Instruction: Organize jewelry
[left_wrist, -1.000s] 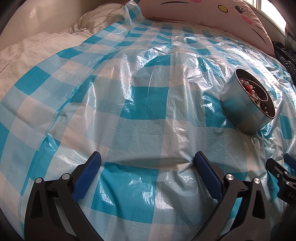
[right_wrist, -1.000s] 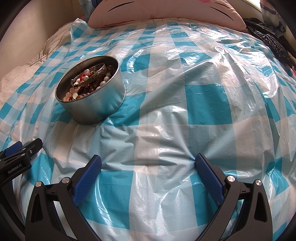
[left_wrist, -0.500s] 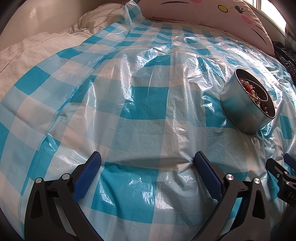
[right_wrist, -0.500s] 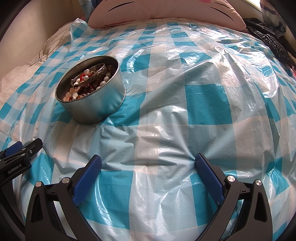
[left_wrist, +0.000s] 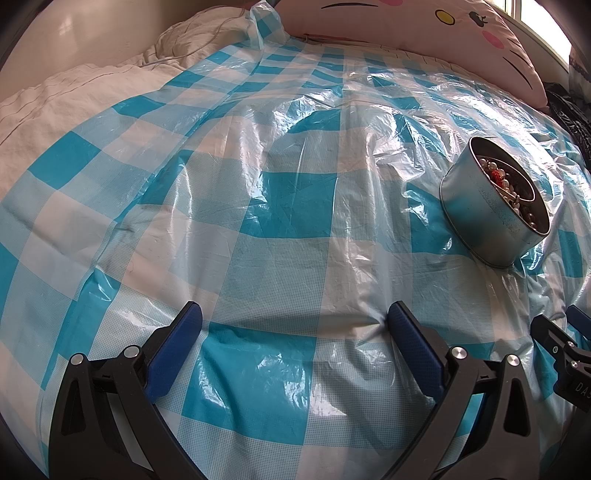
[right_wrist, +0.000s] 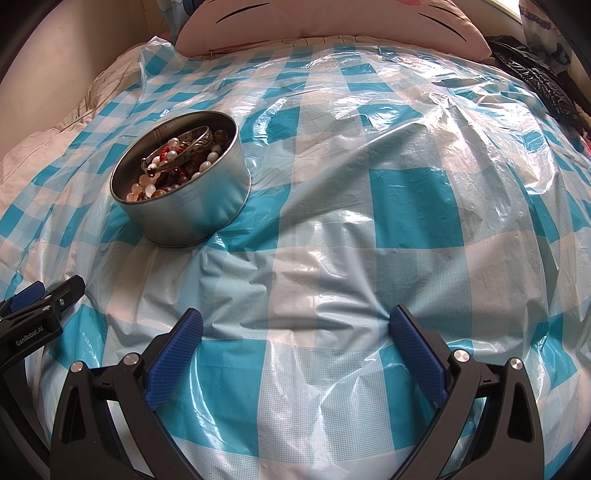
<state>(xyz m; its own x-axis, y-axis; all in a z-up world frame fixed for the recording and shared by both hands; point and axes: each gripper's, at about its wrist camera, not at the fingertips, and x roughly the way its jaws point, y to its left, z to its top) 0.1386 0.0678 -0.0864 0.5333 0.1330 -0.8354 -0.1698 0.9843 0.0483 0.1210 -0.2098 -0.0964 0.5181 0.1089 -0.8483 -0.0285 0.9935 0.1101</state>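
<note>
Bed (left_wrist: 66, 110) under checked plastic sheet (right_wrist: 332, 229)

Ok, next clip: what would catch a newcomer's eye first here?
The round metal tin full of beads, pearls and a silver bangle stands out, sitting on the glossy blue-and-white checked plastic sheet left of centre in the right wrist view. Behind it, a big pink cartoon-cat pillow lies at the head of the bed. Both grippers, left and right, hang open and empty near the sheet's near edge.
</note>
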